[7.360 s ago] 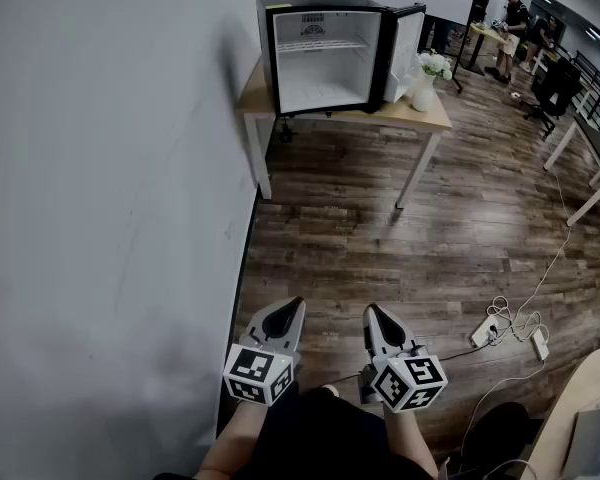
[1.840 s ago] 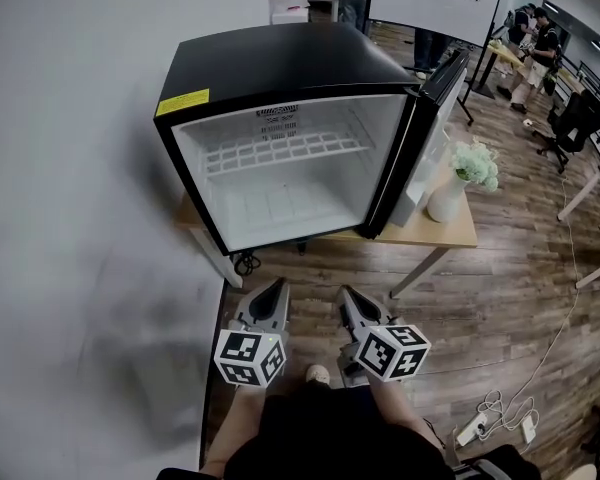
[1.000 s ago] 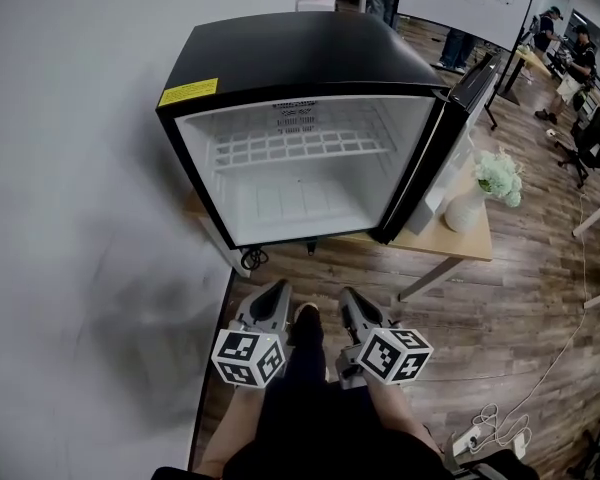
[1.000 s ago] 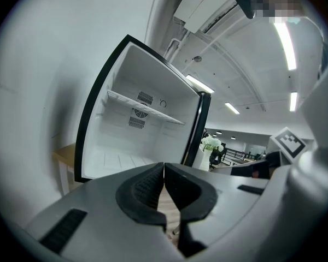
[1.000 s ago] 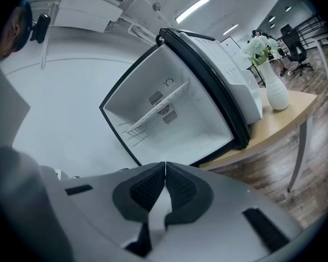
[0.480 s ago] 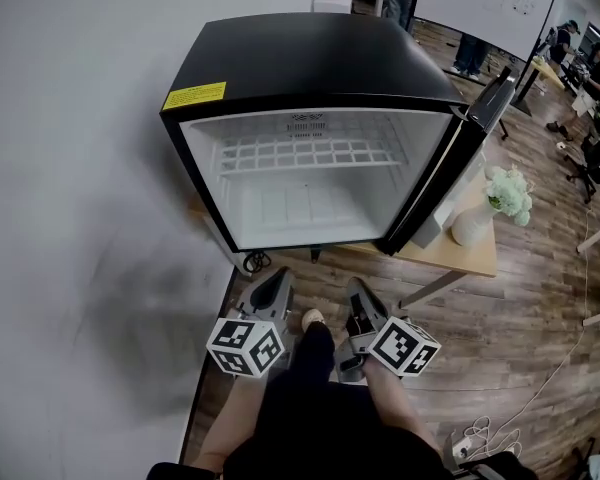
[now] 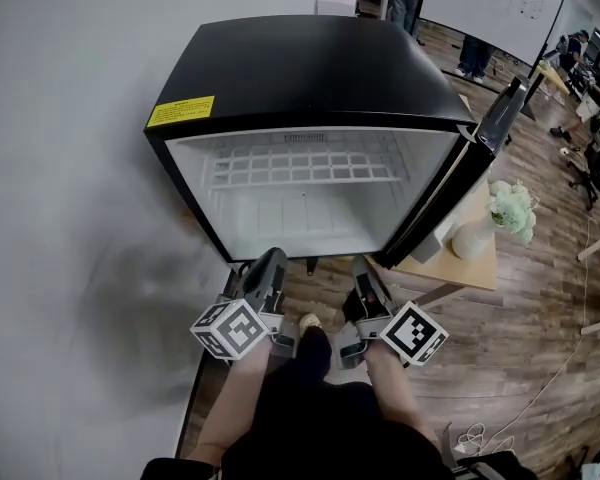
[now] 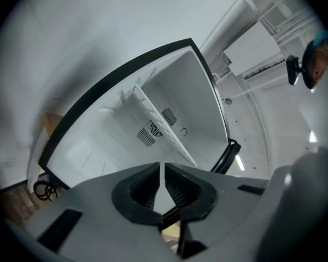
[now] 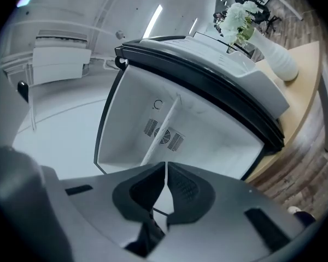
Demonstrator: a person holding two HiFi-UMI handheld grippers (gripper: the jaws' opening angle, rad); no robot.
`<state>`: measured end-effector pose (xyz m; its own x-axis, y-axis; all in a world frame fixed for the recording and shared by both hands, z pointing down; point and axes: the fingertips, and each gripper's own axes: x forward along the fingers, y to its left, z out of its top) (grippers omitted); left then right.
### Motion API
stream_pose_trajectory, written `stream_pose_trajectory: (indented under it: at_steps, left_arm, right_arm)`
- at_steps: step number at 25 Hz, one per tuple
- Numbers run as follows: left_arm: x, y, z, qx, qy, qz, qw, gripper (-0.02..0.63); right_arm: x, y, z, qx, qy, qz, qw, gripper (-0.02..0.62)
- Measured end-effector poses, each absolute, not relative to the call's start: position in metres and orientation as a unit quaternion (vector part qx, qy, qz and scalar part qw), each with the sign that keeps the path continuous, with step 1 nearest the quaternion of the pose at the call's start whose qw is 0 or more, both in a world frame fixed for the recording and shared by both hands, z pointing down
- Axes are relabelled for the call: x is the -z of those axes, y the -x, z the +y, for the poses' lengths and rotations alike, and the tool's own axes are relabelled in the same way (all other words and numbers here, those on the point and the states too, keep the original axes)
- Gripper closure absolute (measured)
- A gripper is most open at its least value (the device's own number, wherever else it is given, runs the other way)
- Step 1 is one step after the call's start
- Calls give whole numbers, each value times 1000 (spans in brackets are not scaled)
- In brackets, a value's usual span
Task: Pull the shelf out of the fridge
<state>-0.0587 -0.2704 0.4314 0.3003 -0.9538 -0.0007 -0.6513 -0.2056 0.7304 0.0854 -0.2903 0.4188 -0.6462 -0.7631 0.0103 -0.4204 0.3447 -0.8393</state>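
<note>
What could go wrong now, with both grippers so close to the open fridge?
Both the left gripper and right gripper are shut; pushed in so, they may only knock the shelf. A jolt to the door might topple the vase beside it.

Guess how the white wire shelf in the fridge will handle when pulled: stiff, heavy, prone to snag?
The shelf is an open grid of thin white wire, so it is probably light and fairly stiff, with slight flex at most. It spans the fridge interior wall to wall, so it likely slides straight out but may bind if pulled from one side only.
</note>
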Motion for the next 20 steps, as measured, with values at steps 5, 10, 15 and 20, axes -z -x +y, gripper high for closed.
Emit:
stream_pose_trajectory:
  at_steps: [5,10,15,20]
  left_arm:
    - [-410,63,-290,314,-727,-510,337,585]
    - [-403,71,-306,358,-716,-493,342,484]
    - [-381,80,-323,404,-698,-479,347,431]
    - [-372,92,-340,426,-688,-476,345,419]
  right_arm:
    - [-396,-84,-318,426,351,804,221,603]
    - [-390,-81,-340,437,348,798,226,601]
    - [-377,-73,-360,441,330,799,243,499]
    - [-368,-65,-381,453,314,793,259,479]
